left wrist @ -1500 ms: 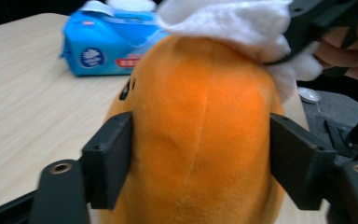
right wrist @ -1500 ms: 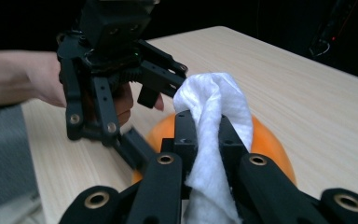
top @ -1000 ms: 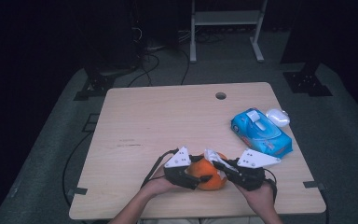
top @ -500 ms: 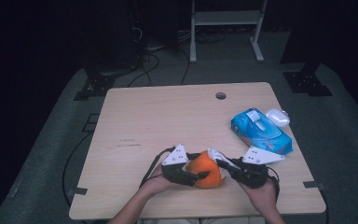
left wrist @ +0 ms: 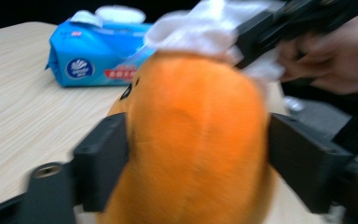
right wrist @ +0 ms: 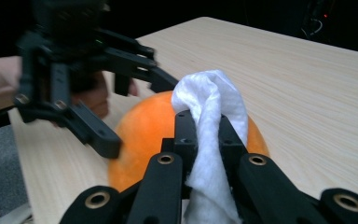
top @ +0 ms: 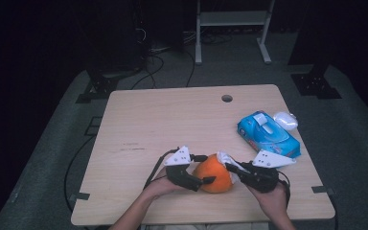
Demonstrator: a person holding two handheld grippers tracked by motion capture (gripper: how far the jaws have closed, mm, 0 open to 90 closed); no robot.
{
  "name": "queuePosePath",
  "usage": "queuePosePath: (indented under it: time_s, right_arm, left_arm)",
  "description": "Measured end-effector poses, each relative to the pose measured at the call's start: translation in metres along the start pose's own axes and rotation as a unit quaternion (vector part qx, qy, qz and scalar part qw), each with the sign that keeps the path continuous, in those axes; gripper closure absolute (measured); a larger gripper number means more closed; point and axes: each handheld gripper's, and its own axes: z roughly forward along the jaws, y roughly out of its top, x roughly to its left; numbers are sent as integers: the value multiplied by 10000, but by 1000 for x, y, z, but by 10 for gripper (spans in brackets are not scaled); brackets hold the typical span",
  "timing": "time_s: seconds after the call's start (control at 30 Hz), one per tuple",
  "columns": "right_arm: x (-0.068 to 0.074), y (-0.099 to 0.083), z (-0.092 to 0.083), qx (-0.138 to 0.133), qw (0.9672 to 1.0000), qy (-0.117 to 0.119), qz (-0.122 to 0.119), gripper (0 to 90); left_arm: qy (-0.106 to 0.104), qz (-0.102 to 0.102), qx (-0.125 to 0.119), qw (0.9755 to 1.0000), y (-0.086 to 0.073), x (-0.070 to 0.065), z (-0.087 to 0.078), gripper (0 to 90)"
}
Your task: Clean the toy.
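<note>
An orange plush toy (top: 212, 179) rests near the table's front edge. My left gripper (top: 207, 168) has it between its jaws, which have just been opening wider. In the left gripper view both jaws still touch the toy's (left wrist: 196, 140) sides. My right gripper (top: 230, 166) is shut on a crumpled white wipe (top: 224, 157) and holds it against the toy's top right. In the right gripper view the wipe (right wrist: 209, 98) is pinched between my jaws, in front of the toy (right wrist: 144, 135), with the left gripper (right wrist: 140, 112) beyond it.
A blue pack of wet wipes (top: 267, 134) lies at the right of the wooden table (top: 172, 124), with a small white object (top: 285, 120) beside it. A round hole (top: 226, 98) is near the far edge. A metal stand (top: 230, 28) is behind the table.
The left jaws stand wider around the orange toy than before. The wipe in the right gripper has shifted slightly over the toy's top. Both hands have hardly moved.
</note>
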Motion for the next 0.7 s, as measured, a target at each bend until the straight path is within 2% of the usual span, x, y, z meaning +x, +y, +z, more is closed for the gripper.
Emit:
queuePosePath:
  time_s: [0.03, 0.07, 0.13, 0.17, 0.2, 0.23, 0.27, 0.33, 0.37, 0.4, 0.43, 0.47, 0.5, 0.53, 0.57, 0.6, 0.63, 0.67, 0.7]
  right_arm:
    - [3, 1, 2, 23, 10000, 5, -73, 821]
    - [5, 3, 4, 66, 9998, -36, -169, 821]
    - [0, 5, 3, -1, 9999, -78, -87, 822]
    - [-2, 5, 2, -70, 10000, -68, -5, 822]
    - [-4, 7, -1, -169, 9998, -79, 77, 822]
    - [-4, 8, -1, -198, 9997, -113, 50, 822]
    - [-4, 9, -1, -246, 9997, -81, 52, 822]
    - [-8, 3, 5, -186, 9997, -55, 172, 822]
    - [-11, -1, 9, -76, 9997, -55, 243, 821]
    - [-18, -11, 16, 87, 9993, -93, 339, 821]
    - [-24, -18, 20, 158, 9987, -78, 480, 822]
    - [-26, -22, 21, 197, 9982, -88, 560, 822]
    - [-27, -25, 19, 267, 9981, -187, 523, 822]
    - [-28, -25, 17, 330, 9979, -275, 488, 822]
    - [-30, -26, 15, 348, 9977, -285, 506, 822]
    - [-31, -27, 14, 338, 9975, -269, 568, 822]
    - [-32, -29, 14, 353, 9972, -257, 609, 822]
    - [-32, -30, 14, 348, 9970, -254, 635, 822]
    - [-32, -30, 14, 343, 9970, -244, 649, 821]
  left_arm:
    - [92, 58, 27, 9999, -1, -2, 2, 185]
    - [239, 189, 50, 9995, 1, -5, 2, 234]
    - [533, 451, 62, 9975, 11, -9, -3, 393]
    - [769, 650, 68, 9949, 18, -13, -7, 434]
    - [930, 750, 65, 9928, 22, -16, -8, 448]
    - [1159, 901, 120, 9891, 26, -19, -10, 451]
    - [1253, 952, 221, 9873, 28, -19, -10, 448]
    - [1328, 881, 497, 9860, 24, -19, -3, 422]
    - [1185, 783, 547, 9884, 16, -19, 3, 395]
    - [975, 634, 506, 9919, 12, -18, 5, 371]
    - [835, 539, 511, 9937, 11, -18, 6, 352]
    - [531, 342, 390, 9972, 13, -16, 4, 340]
    - [263, 117, 209, 9994, 14, -13, 0, 339]
    - [208, -68, 26, 9998, 16, -9, -4, 346]
    - [312, -123, -38, 9994, 16, -7, -6, 355]
    - [604, -75, -19, 9981, 17, -5, -8, 349]
    - [806, -71, 48, 9967, 15, -3, -7, 298]
    - [854, -175, 52, 9962, 13, -1, -6, 248]
    - [781, -400, 23, 9961, 9, 1, -4, 240]
